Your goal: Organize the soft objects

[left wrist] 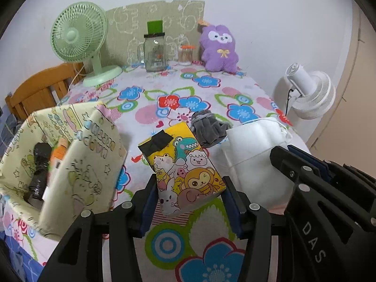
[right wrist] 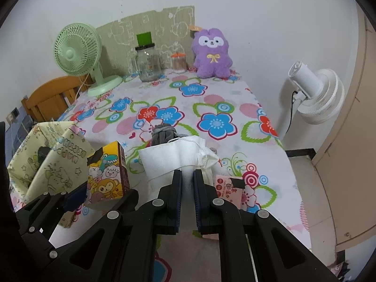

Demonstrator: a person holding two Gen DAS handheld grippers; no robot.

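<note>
Flowered cloth covers the worktop (left wrist: 235, 87). Little looks sorted yet: the storage bin (left wrist: 77, 164) holds a few things. The left tool (left wrist: 190, 202) clamps a cartoon tissue pack (left wrist: 185, 164) beside the bin; the right tool (right wrist: 187, 188) pinches a white pouch (right wrist: 178, 162). Grey cloth (left wrist: 206, 129) lies beyond.

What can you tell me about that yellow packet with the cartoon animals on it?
The cartoon packet is a soft, boxy pack in glossy yellow wrap, printed with a green dinosaur, a sheep, a monkey and other animals. A strip of black tape crosses its top end. It is tilted and lifted off the flowered tablecloth, held at its lower end between the left tongs, whose blue-padded fingers press both sides. The pale patterned fabric bin stands just left of it.
</note>
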